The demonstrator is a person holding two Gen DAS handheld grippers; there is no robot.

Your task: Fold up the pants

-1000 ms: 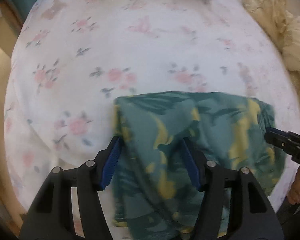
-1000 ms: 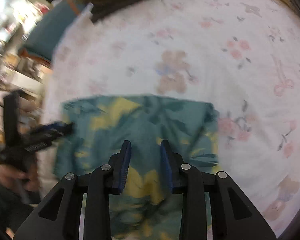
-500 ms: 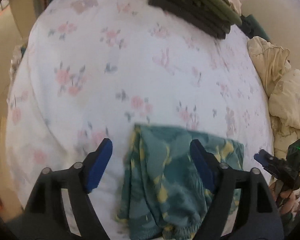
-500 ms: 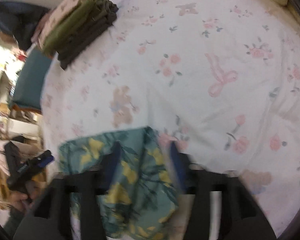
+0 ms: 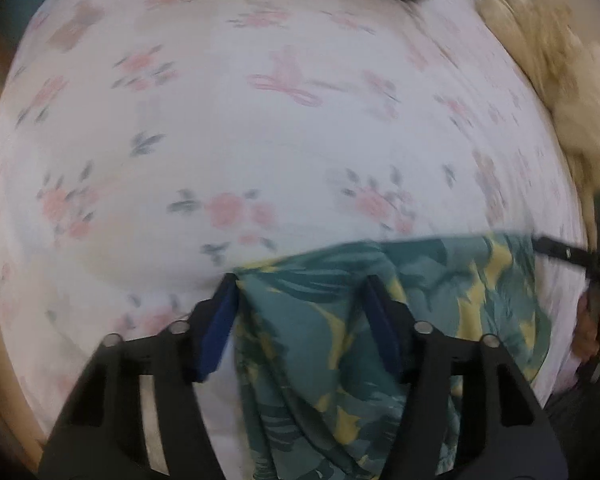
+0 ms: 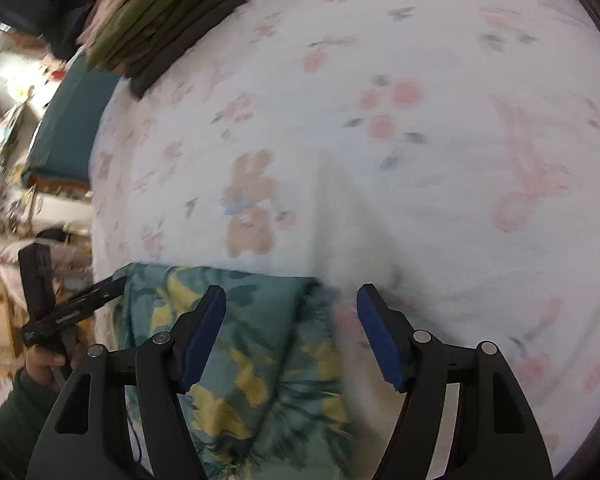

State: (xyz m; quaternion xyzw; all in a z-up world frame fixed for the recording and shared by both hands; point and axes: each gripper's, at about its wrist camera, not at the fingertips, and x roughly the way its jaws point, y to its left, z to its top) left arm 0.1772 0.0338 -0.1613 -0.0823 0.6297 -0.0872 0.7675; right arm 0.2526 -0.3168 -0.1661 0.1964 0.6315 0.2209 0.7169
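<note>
The teal pants with yellow print (image 5: pixel 380 320) lie folded on the floral bed sheet (image 5: pixel 284 152) near its front edge. My left gripper (image 5: pixel 302 290) is open, its jaws straddling the left end of the fold. My right gripper (image 6: pixel 292 298) is open over the right end of the pants (image 6: pixel 260 340). Each gripper shows in the other's view: the right one (image 5: pixel 572 256) at the pants' right edge, the left one (image 6: pixel 76 304) at their left edge.
A stack of folded dark and olive clothes (image 6: pixel 164 20) sits at the back of the bed. A cream crumpled garment (image 5: pixel 560 80) lies at the right side. A teal cushion (image 6: pixel 72 120) and cluttered shelves lie beyond the bed's left edge.
Both grippers had pulled back from the pants half a second ago and have now come down close over the fold again. The right gripper has opened wide.
</note>
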